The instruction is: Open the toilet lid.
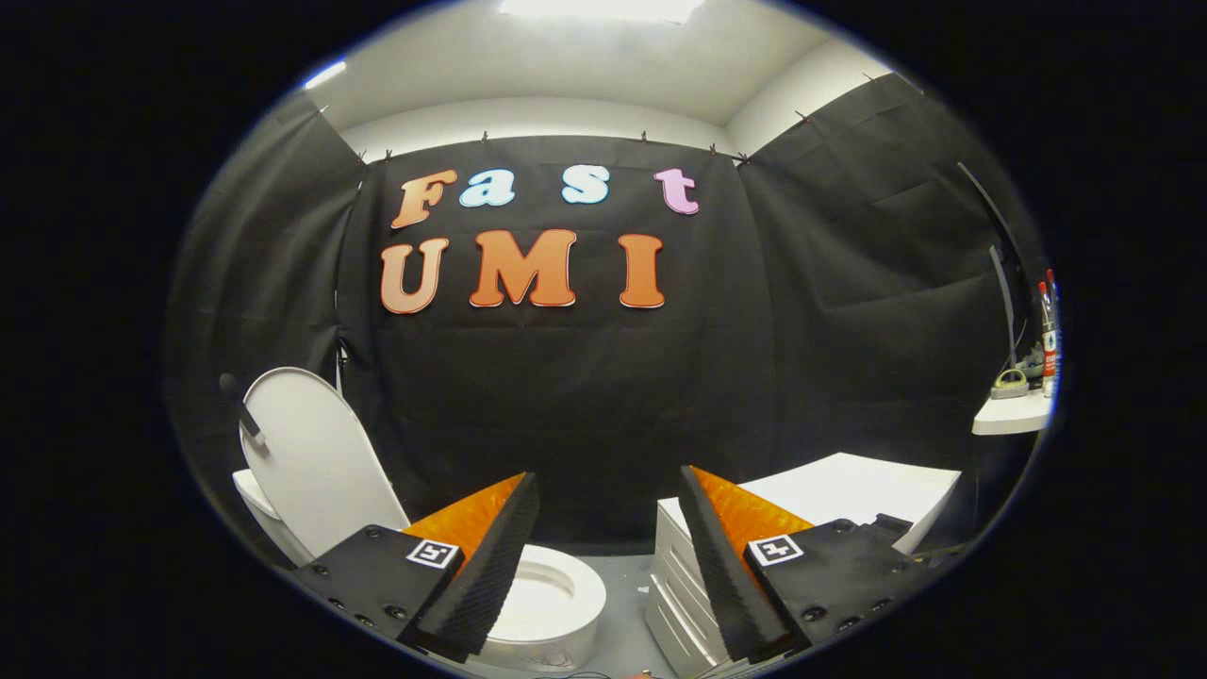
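White oval plastic toilet lid (311, 462) stands upright against the far wall, bowl exposed, so it looks done; my gripper (603, 556) hangs spread, holding nothing.

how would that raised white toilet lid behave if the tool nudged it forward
The white oval plastic toilet lid looks stiff and thin, so probably light. It stands nearly upright against the cistern, so a forward nudge would likely swing it down on its hinge onto the white toilet bowl. Its glossy face may be slippery. The tool is open, apart from it.
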A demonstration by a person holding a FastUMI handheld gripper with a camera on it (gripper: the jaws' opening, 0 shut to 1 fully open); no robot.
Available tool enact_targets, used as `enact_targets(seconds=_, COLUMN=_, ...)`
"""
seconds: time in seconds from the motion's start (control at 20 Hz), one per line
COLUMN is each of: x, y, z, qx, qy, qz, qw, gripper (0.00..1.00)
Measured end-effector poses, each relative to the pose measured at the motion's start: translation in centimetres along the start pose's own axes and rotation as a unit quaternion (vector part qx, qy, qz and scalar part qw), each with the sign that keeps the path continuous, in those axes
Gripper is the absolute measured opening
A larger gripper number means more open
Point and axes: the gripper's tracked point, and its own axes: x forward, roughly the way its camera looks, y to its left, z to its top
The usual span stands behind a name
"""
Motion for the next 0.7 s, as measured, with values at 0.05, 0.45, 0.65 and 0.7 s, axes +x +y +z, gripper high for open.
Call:
enact_targets(seconds=0.05, x=0.1, y=0.1, z=0.1, qx=-0.002, qy=-0.001, qz=0.000, qw=1.000, gripper=0.96)
enact_targets(seconds=0.45, x=3.2, y=1.1, z=0.1, qx=0.014, qy=-0.001, qz=0.018, qw=1.000, gripper=0.96)
enact_targets(seconds=0.65, x=4.9, y=0.4, z=1.3, qx=0.023, qy=-0.002, qz=0.025, qw=0.999, gripper=0.96)
enact_targets(seconds=0.7, x=5.2, y=0.2, z=1.7, qx=0.027, qy=-0.004, qz=0.027, qw=0.999, gripper=0.96)
